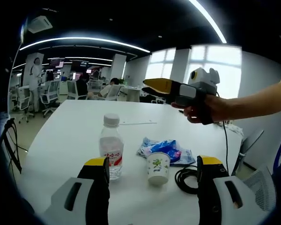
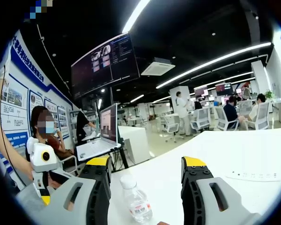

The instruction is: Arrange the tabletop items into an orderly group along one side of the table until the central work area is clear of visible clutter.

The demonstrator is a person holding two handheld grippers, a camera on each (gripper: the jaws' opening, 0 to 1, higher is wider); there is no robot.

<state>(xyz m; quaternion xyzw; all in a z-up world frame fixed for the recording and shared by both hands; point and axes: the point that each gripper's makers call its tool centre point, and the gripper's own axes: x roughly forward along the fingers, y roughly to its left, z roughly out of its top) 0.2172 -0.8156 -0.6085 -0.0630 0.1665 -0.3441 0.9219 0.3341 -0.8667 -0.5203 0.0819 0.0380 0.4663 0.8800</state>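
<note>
- A tip-over is judged the main risk: the bottle [image 1: 111,146] and the cup [image 1: 158,168] stand upright, just apart, and a jaw passed between them could knock either down.
- A snag is also possible: the black cable [image 1: 185,179] is coiled just beside the cup and could be dragged along with it.
- The left gripper [image 1: 152,187] is held wide open above the near edge of the desk [image 1: 61,136]; nothing is held or touched.
- The blue packet [image 1: 166,149] lies flat just behind the cup.
- The right gripper [image 2: 145,187] is spread wide and empty, with the bottle [image 2: 136,199] seen between its jaws, untouched.
- All the items are grouped near the desk's front; nothing is yet gripped.
</note>
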